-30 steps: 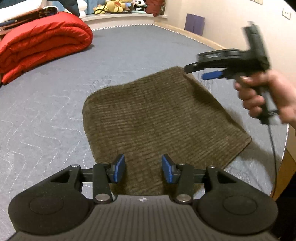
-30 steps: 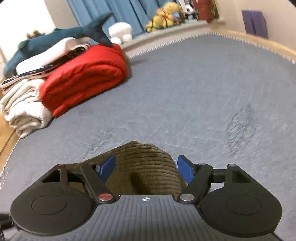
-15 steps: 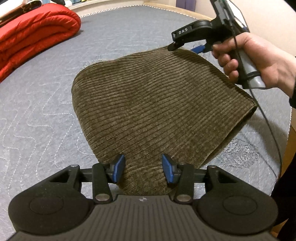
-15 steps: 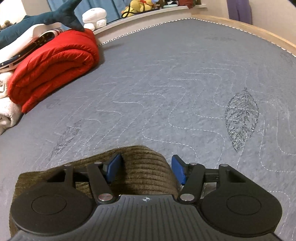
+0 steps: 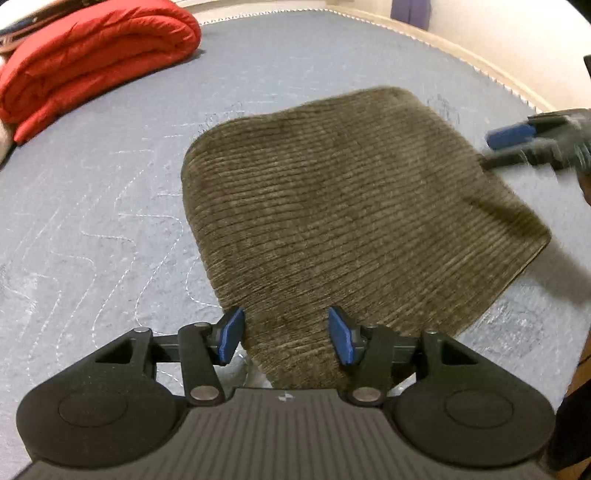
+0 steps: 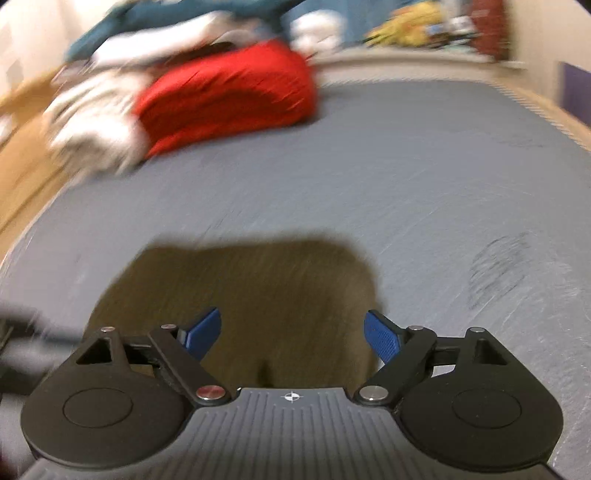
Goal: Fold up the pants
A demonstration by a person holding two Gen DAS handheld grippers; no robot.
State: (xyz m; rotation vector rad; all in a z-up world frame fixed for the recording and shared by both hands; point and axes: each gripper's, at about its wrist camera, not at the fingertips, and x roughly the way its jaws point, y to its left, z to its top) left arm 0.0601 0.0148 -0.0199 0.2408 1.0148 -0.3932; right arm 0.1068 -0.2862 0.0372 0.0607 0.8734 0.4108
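Brown corduroy pants (image 5: 354, 221), folded into a flat square, lie on the grey quilted mattress (image 5: 92, 221). Their near corner runs between the blue pads (image 5: 231, 334) of my left gripper (image 5: 286, 336), whose jaws are opening and do not press on the cloth. My right gripper (image 5: 498, 147) shows blurred at the right edge of the left wrist view, just off the pants' far right side. In its own view the right gripper (image 6: 291, 332) hangs over the blurred pants (image 6: 251, 288), its jaws opening wide with nothing gripped between them.
A rolled red duvet (image 5: 99, 62) lies at the far left of the mattress, beside pale folded bedding (image 6: 96, 125) and a blue plush shark (image 6: 177, 26). A wooden bed frame (image 5: 480, 62) borders the right side. Soft toys (image 6: 406, 29) line the back ledge.
The right gripper let go of the pants' far corner, drew away to the right and spread its jaws wide. The left jaws widened a little over the near corner.
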